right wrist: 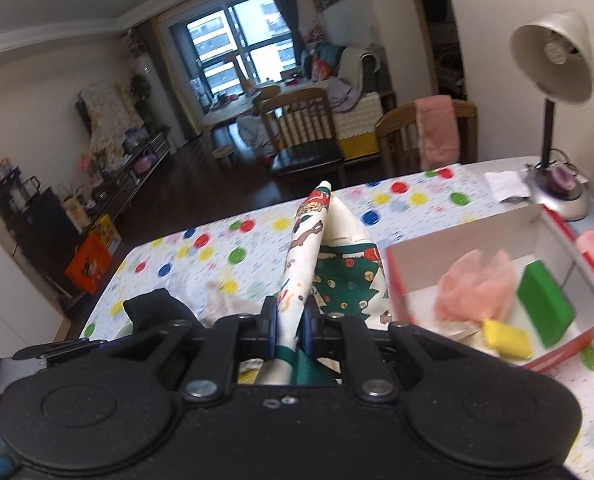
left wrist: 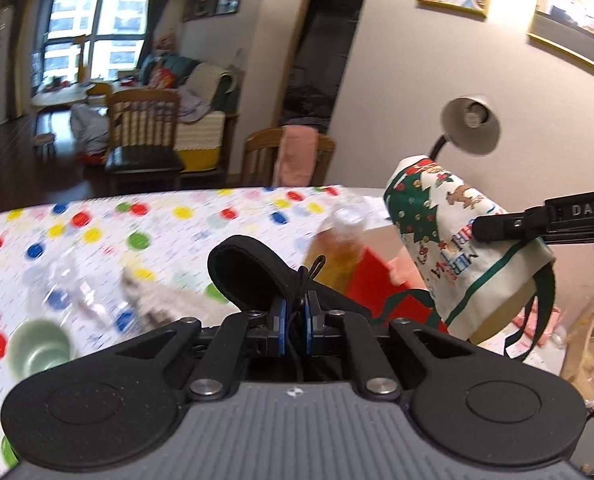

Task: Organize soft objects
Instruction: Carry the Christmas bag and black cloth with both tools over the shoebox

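Note:
My left gripper (left wrist: pixel 293 314) is shut on a black fabric piece (left wrist: pixel 249 264) with a thin cord, held above the dotted table (left wrist: pixel 201 216). The right gripper (right wrist: pixel 289 320) is shut on a white and green Christmas-print cloth (right wrist: pixel 307 248) that stands up between its blue pads. From the left wrist view that cloth (left wrist: pixel 437 240) hangs from the right gripper (left wrist: pixel 483 230) at the right. A red box (right wrist: pixel 401 280) with a white inside sits at the right and holds a pink cloth (right wrist: pixel 473 284), a green sponge (right wrist: pixel 545 304) and a yellow sponge (right wrist: pixel 505 338).
A pale green cup (left wrist: pixel 41 350), a clear plastic bottle (left wrist: pixel 93 300) and a bottle of amber liquid (left wrist: pixel 337 248) stand on the table. A desk lamp (right wrist: pixel 553 56) rises at the far right corner. Wooden chairs (right wrist: pixel 301 128) stand beyond the far table edge.

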`<state>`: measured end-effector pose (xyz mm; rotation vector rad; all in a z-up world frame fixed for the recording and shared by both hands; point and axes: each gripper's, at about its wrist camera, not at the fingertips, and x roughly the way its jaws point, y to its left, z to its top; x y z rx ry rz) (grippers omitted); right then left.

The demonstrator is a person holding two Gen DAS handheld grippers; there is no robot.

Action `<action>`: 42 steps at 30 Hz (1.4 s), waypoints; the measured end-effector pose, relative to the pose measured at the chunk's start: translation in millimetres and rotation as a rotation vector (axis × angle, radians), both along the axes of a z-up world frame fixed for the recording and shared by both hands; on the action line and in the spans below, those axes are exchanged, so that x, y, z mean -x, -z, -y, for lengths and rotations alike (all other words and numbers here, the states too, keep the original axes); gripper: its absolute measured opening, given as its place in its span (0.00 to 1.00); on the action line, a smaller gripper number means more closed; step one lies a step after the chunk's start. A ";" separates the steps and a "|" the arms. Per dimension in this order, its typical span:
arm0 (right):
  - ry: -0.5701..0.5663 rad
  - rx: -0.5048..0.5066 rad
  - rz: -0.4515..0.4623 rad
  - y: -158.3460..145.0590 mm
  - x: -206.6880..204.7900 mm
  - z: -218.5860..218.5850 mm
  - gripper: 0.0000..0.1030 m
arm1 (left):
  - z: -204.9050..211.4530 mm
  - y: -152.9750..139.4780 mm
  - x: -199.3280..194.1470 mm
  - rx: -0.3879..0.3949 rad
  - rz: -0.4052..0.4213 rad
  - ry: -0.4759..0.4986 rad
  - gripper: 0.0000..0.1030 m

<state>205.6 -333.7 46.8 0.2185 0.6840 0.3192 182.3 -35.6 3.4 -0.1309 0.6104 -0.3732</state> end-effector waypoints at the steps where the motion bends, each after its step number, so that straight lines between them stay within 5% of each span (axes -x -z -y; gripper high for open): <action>1: 0.009 0.002 0.003 -1.9 -2.4 6.3 0.11 | 7.4 -3.8 -2.5 -0.001 0.007 0.012 0.08; 10: 0.037 0.051 0.050 -15.5 -25.4 59.3 0.11 | 76.1 -28.6 -28.5 -0.029 0.087 0.102 0.08; 21: 0.078 0.127 0.092 -13.1 -69.2 124.1 0.11 | 163.4 -34.6 -57.8 -0.077 0.092 0.179 0.08; 42: 0.001 0.228 -0.112 76.7 -117.5 197.3 0.11 | 279.8 35.6 -110.6 -0.126 -0.129 0.275 0.08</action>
